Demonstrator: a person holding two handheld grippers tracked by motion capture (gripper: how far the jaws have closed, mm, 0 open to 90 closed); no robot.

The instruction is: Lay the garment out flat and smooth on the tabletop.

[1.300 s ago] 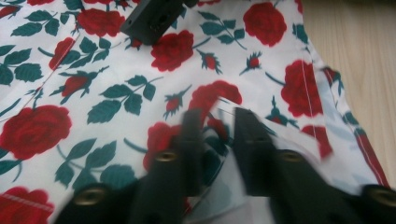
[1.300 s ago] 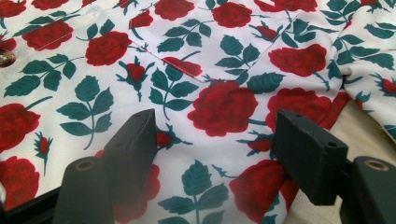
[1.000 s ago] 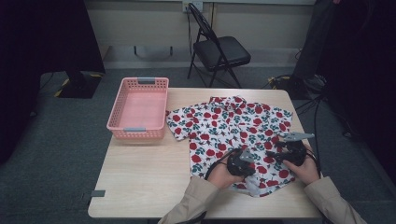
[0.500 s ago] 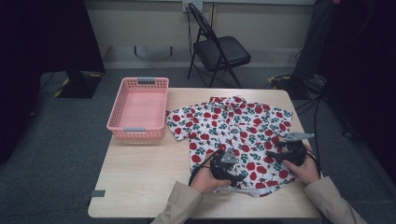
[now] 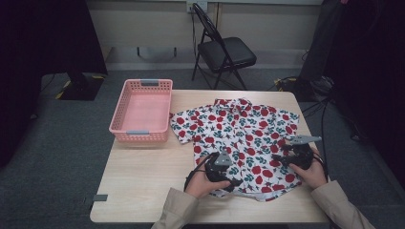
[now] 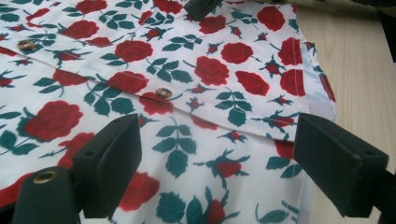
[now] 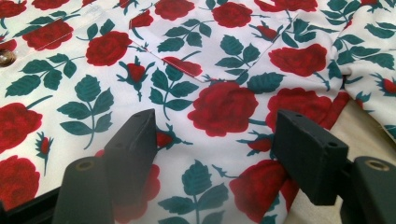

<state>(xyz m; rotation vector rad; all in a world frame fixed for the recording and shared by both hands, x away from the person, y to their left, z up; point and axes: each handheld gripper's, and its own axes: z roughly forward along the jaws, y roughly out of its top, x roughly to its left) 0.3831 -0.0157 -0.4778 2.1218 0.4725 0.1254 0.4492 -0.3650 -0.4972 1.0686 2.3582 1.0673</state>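
Note:
A white shirt printed with red roses and green leaves lies flat and buttoned on the wooden table. My left gripper rests low over the shirt's lower left part, near the hem. In the left gripper view the gripper is open, with the button placket and the hem ahead of it. My right gripper hovers over the shirt's lower right side. It is open too, just above the cloth, with the chest pocket beyond it.
A pink plastic basket stands at the table's left, just beside the shirt's sleeve. Behind the table is a black folding chair. Bare tabletop lies left of the shirt. Cables run over the floor at the right.
My left gripper has slid leftward along the shirt's lower part toward its left edge. The right gripper has hardly moved.

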